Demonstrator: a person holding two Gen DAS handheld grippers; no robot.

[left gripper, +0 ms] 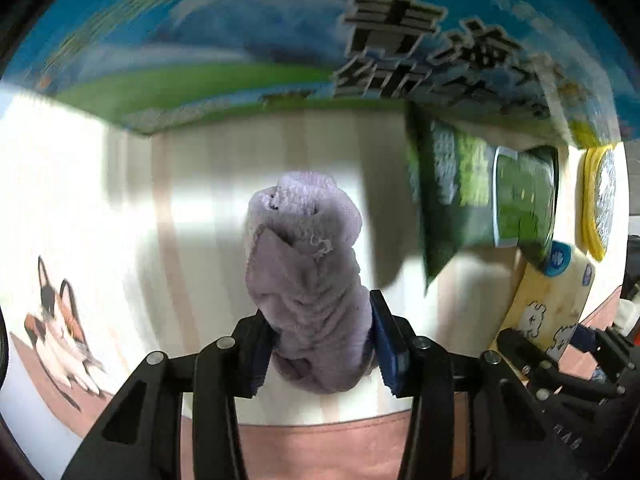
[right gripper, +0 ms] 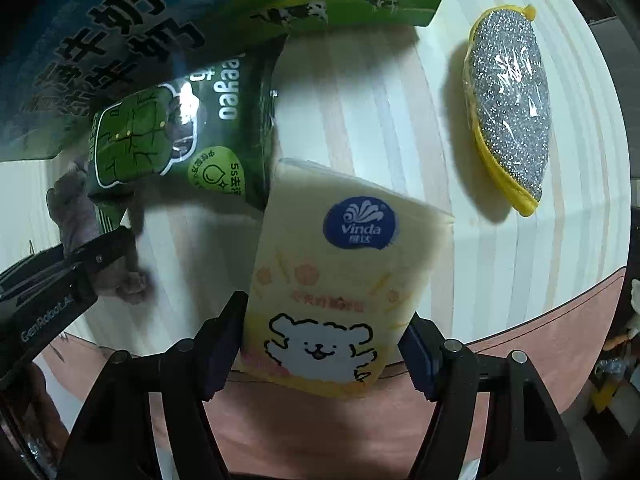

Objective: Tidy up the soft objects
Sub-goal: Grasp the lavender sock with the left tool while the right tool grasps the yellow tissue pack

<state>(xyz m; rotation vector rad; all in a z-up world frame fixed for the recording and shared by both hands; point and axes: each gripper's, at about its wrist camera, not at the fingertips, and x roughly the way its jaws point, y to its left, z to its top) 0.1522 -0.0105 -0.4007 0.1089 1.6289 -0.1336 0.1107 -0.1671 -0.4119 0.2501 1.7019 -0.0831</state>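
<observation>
A crumpled lilac sock (left gripper: pixel 304 264) lies on the pale striped tabletop (left gripper: pixel 200 200), and my left gripper (left gripper: pixel 320 320) is shut on its near end, with the blue pads pressing both sides. In the right wrist view the same sock (right gripper: pixel 72 208) and the left gripper (right gripper: pixel 100 256) show at the far left. A yellow tissue pack (right gripper: pixel 332 280) with a white dog drawing sits between my right gripper (right gripper: pixel 324 320) fingers, both pads against its sides. That pack (left gripper: pixel 552 296) appears at the right edge of the left wrist view.
A dark green packet (right gripper: pixel 192 132) lies beside the tissue pack, against a large blue and green milk carton (left gripper: pixel 240 40) at the back. A yellow-rimmed glittery scrubber (right gripper: pixel 508 112) lies to the right. A pink mat (left gripper: pixel 320 440) with a cat picture borders the near edge.
</observation>
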